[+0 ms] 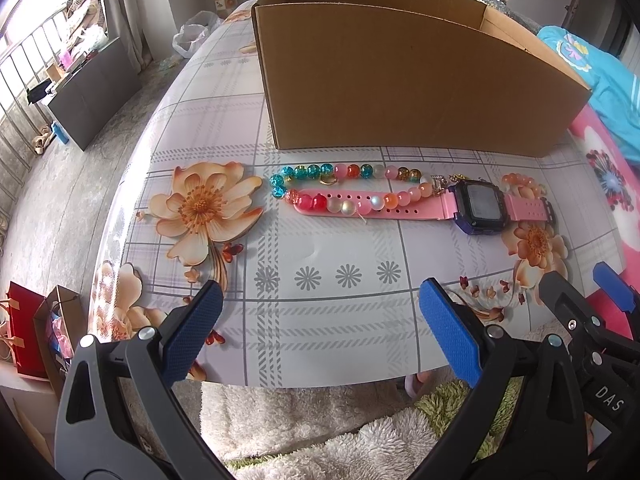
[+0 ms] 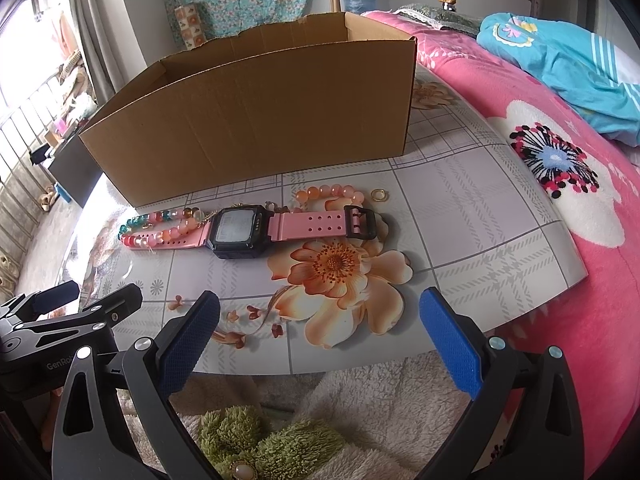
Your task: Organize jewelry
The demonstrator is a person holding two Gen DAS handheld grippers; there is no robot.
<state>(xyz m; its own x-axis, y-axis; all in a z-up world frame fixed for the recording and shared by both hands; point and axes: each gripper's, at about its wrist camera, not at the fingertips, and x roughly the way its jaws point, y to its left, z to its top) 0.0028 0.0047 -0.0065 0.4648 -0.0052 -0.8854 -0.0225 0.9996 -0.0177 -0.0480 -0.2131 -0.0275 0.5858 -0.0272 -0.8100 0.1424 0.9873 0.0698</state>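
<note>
Both grippers hang at the near edge of the worktop (image 1: 328,320), side by side, neither touching anything. Left gripper (image 1: 320,332) has its fingers (image 1: 192,328) spread wide, nothing between them; right gripper (image 2: 320,340) the same, blue pads wide apart and holding nothing. Worktop is covered in a glossy checked sheet with printed orange flowers. The jewelry sits in a row mid-worktop, just in front of an open cardboard box (image 1: 400,92). Pink-strapped watch (image 1: 478,202) with a dark square face lies flat, strap stretched out left and right. A mixed bead bracelet (image 1: 344,184), teal, pink, red and clear beads, lies over and along the watch's left strap, touching it. An orange bead bracelet (image 2: 336,196) curls behind the watch's right strap, close to the buckle end. A small gold ring (image 2: 377,195) lies just beside that orange bracelet on the right. Another small gold ring (image 1: 328,180) sits inside the loop of the mixed bracelet. A small gold charm or clasp is near the watch face, too small to make out. The box interior is not visible from either view. Pink flowered blanket (image 2: 560,200) lies to the right of the worktop with a blue garment (image 2: 560,60) on it. White and green fluffy fabric sits below the near edge.
</note>
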